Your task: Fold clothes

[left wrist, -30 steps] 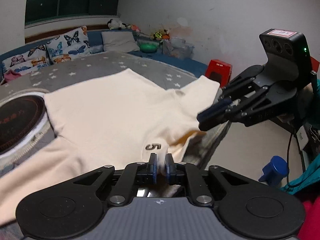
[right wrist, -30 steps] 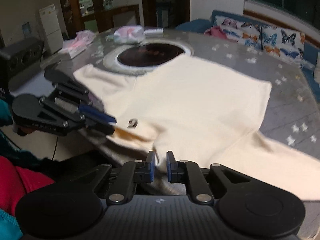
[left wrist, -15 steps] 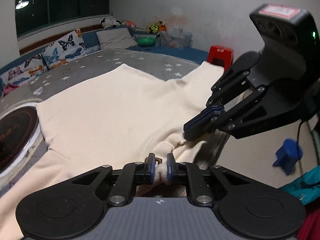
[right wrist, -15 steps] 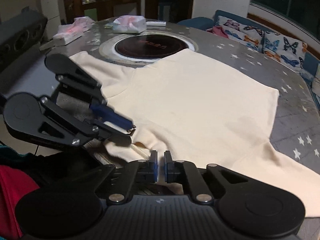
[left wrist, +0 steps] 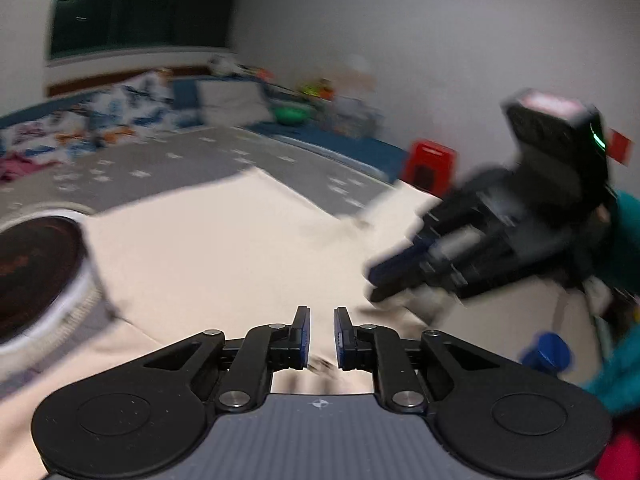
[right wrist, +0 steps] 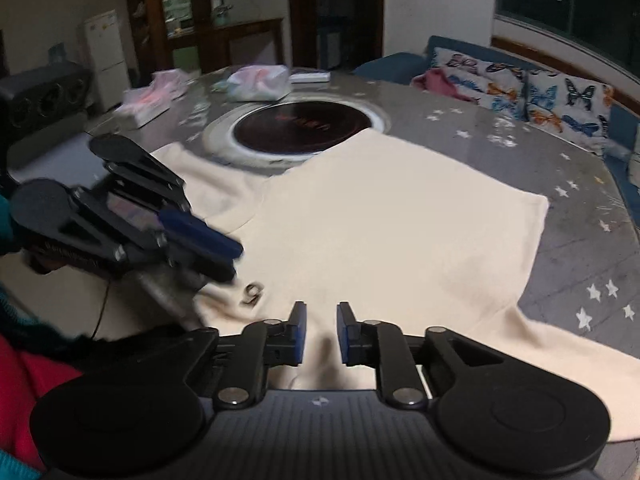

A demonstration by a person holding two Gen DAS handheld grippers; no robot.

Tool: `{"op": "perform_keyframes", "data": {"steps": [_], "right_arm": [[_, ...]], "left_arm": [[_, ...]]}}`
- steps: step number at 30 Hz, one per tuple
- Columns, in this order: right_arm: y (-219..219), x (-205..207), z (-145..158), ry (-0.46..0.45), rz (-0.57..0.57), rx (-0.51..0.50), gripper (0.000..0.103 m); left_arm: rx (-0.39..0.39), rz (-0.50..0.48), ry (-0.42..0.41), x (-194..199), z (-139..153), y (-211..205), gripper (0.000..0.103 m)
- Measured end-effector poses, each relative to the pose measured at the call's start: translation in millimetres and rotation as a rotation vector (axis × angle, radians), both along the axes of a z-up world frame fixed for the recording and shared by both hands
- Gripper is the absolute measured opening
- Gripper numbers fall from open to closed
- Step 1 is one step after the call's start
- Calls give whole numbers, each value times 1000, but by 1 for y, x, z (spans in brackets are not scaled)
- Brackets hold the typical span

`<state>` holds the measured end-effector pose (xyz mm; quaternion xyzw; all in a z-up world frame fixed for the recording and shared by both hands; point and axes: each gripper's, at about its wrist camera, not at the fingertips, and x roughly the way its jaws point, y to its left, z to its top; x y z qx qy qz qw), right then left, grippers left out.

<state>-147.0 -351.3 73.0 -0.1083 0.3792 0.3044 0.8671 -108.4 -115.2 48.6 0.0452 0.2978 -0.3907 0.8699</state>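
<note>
Now both jaws parted above shirt (right wrist: 384, 232).

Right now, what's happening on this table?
A person with two handheld grippers is working on a cream-coloured sweatshirt spread flat on a grey star-patterned table beside a round black cooktop. The left gripper and right gripper both hover at the garment's near edge, jaws apart, neither pinching fabric. No fold is made yet; the shirt lies flat. The left view is motion-blurred.
</note>
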Motion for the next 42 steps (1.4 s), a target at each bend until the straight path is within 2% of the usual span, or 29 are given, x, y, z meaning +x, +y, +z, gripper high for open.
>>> {"op": "perform_keyframes", "data": {"steps": [6,7,10,15,18,21,25,30,37,42], "right_arm": [[7,21,-23,27,-40,1,26],[6,22,-26,29,-45,1,30],[3,22,-30,30,-65,9,38],[-11,28,-29,17,-123,22,42],[-20,42,-30,22,-183,55,42],[-26,53,-33,22,-225,78,45],[-34,61,-38,22,-266,72,46],[-44,62,-38,21,-296,78,46],[-43,70,-36,12,-303,92,49],[-44,78,-39,15,-301,91,49]], "left_arm": [[10,230,74,50,-22,-6,14],[19,260,81,56,-26,-6,14],[50,336,81,62,-37,1,14],[10,430,107,63,-37,32,15],[-26,454,137,69,-34,39,16],[-43,461,124,75,-33,34,26],[-26,509,114,85,-35,34,25],[-60,557,146,90,-32,49,25],[-50,506,128,119,-19,23,27],[-7,529,152,156,-30,18,27]]}}
